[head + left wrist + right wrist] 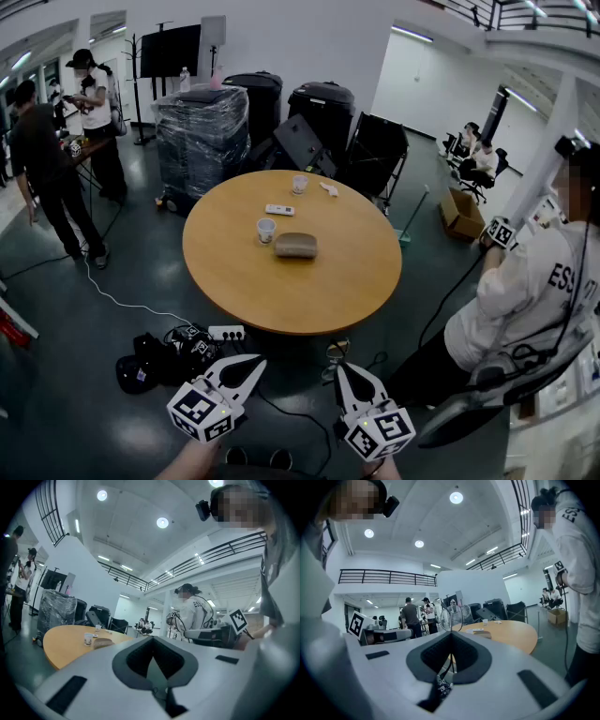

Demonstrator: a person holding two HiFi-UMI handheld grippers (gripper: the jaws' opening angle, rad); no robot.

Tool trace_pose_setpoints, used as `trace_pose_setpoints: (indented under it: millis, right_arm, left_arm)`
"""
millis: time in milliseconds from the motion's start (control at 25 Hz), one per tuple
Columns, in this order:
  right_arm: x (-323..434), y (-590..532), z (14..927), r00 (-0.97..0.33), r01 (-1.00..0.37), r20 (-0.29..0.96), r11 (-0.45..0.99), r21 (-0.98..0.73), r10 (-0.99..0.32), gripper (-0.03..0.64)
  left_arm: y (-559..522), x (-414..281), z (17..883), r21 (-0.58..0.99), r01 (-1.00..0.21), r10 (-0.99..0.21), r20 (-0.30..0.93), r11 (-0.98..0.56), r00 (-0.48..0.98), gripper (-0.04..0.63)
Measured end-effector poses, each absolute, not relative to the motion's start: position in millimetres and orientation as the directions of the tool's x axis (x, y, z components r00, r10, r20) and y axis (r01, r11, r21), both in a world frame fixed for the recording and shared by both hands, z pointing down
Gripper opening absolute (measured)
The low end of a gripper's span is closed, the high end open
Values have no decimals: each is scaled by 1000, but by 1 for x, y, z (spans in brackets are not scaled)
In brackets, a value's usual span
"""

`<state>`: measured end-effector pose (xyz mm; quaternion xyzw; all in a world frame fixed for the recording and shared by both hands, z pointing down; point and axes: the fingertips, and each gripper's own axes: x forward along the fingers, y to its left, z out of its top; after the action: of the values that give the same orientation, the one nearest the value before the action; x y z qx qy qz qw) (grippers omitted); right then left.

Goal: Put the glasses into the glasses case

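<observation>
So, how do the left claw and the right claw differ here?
The right claw is shut on the glasses; the left claw is shut on nothing. A lens sticks up past the right claw's tips; the left claw's tips are bare. Both hang short of the round table, where the glasses case lies.

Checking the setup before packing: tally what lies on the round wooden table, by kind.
White paper cups: 2
Brown oblong glasses case: 1
White flat remote control: 1
Small white crumpled scrap: 1
Total: 5

Cup [266, 229], remote [279, 210] on rnd table [281, 295]
</observation>
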<state>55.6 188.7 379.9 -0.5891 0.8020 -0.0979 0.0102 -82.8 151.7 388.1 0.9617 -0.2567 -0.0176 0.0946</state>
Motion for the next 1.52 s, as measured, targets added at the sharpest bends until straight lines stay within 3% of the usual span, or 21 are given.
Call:
trace_pose_setpoints:
  millis: [760,1320,1520]
  right_arm:
    - [52,202,374,-330,-928,67,310,-207,-942,-12]
    - [103,215,391,-343,-914,68,315,-256,-937,-11]
    - [110,211,395,-349,-911,77,319,-262,-934,-11]
  left_arm:
    - [167,-77,388,182,-507,-509,36,-843,860,6]
    - [177,-22,404,175,-497,-496,55,-850,867,6]
    - [171,-27,414,176,-545,-539,86,-820,838,6]
